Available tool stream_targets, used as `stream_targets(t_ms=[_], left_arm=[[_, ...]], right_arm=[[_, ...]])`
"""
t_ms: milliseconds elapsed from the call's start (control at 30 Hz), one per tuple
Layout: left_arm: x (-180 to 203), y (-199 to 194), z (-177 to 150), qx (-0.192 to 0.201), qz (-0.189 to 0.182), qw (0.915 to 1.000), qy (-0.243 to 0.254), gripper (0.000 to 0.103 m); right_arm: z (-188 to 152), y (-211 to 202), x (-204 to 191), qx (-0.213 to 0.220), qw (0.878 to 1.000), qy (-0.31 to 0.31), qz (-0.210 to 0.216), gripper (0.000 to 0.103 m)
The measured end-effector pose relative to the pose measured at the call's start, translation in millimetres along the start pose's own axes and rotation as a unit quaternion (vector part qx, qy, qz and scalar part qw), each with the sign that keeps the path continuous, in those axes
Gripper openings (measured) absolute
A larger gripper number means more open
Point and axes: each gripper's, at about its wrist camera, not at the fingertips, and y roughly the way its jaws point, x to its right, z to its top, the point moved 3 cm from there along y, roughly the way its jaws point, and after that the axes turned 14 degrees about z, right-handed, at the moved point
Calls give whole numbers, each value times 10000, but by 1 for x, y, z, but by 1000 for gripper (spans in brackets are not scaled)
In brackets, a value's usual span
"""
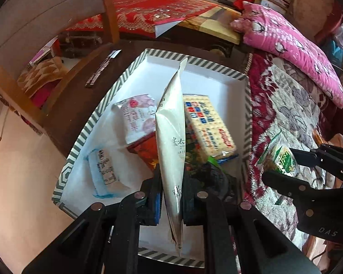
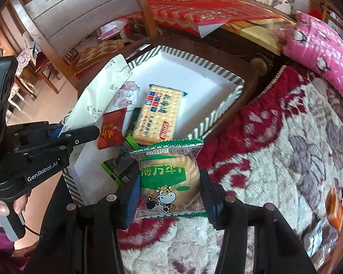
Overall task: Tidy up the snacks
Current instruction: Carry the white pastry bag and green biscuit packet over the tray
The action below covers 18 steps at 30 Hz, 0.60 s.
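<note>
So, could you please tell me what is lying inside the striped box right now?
Inside the striped box lie a cracker pack, a red packet, a dark green-edged packet, a pink-white packet and a blue-white packet. The held white pouch hides parts of some.

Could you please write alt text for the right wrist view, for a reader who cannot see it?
The right gripper holds a green-and-clear packet with a cartoon cow over a red-and-white floral blanket. Beyond it, a white box with a grey striped rim holds cracker and snack packets, with the left gripper beside it.
</note>
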Motion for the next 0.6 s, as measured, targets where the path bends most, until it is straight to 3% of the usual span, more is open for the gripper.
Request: stream_targets(t_ms=[600], left_arm=[[-21, 25, -2, -261, 56, 9994, -214, 12]], right_arm=[[34, 52, -17, -322, 9993, -157, 125, 53]])
